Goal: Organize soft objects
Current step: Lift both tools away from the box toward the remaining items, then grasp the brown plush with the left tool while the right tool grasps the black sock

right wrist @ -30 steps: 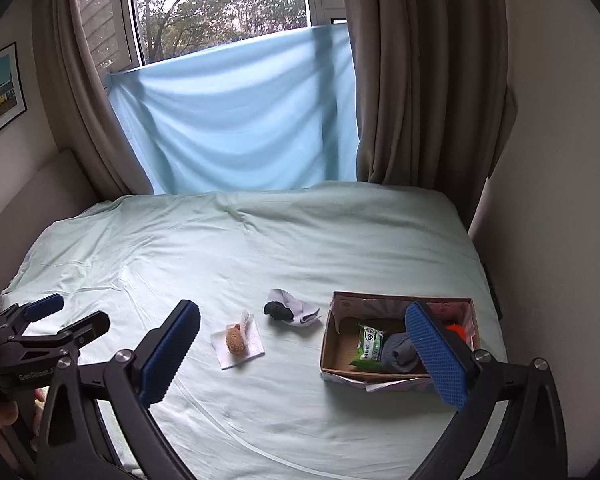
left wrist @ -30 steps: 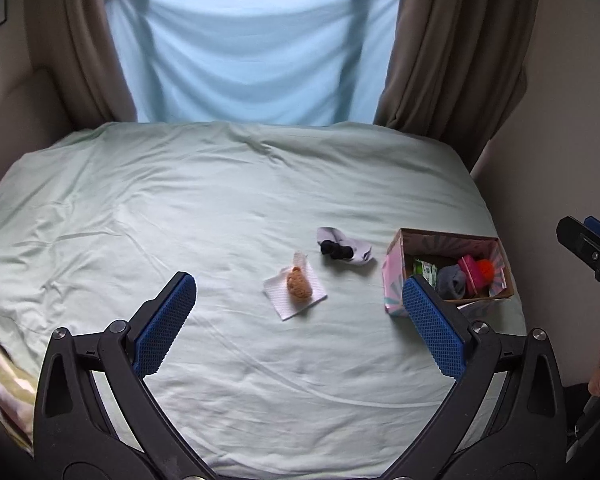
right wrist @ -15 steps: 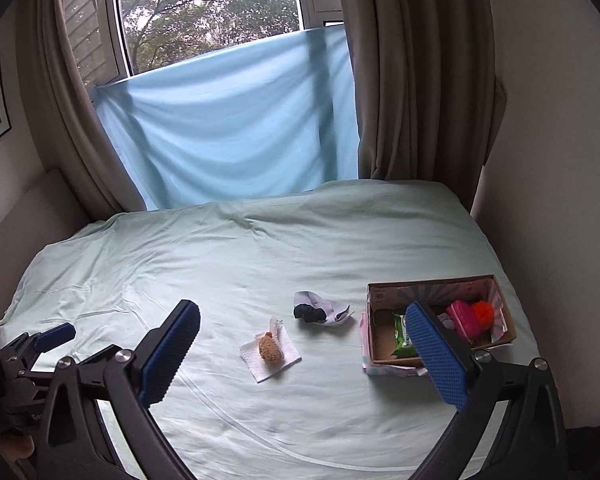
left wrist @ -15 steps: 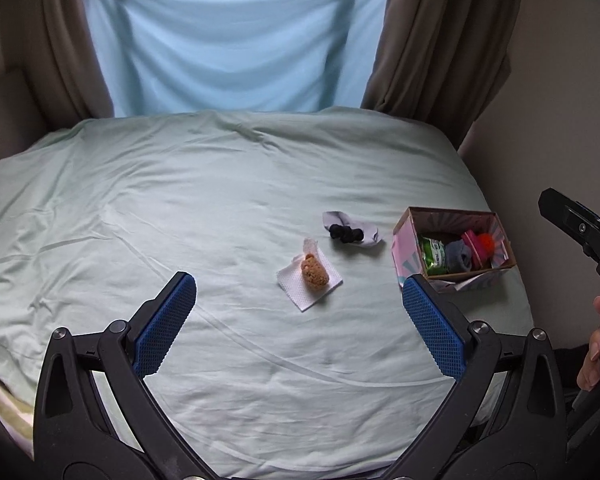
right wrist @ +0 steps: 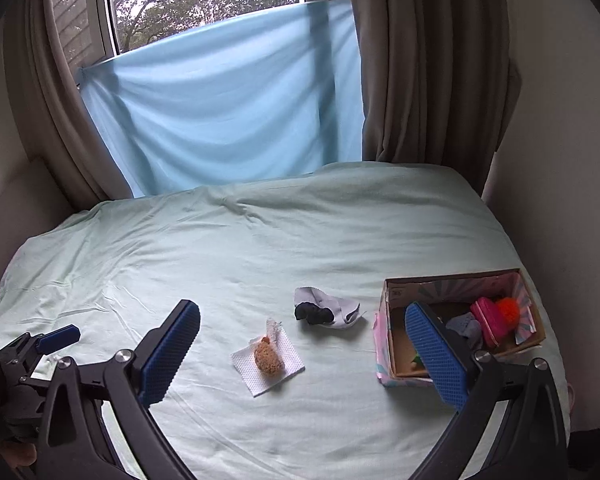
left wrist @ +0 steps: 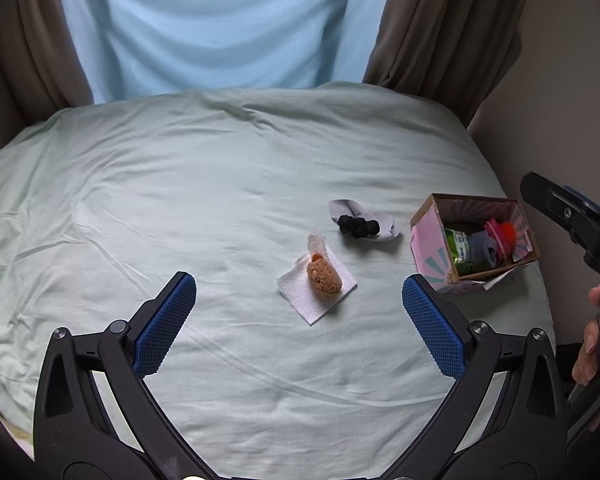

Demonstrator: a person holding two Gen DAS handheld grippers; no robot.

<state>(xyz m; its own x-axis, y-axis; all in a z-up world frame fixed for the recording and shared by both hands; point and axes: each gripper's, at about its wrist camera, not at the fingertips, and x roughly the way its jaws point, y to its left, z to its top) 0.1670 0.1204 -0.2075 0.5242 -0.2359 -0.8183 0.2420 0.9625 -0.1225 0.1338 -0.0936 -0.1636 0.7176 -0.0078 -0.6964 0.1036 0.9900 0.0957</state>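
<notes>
No legible writing. Left claw (left wrist: 299, 317) and right claw (right wrist: 306, 354) wide open, empty, above bed (left wrist: 180, 200); box (right wrist: 460, 328) behind right claw's finger.

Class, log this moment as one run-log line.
left gripper: open, empty | right gripper: open, empty | brown sponge: on white napkin | cardboard box: partly filled

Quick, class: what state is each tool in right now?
Left tool: open, holding nothing.
Right tool: open, holding nothing.
</notes>
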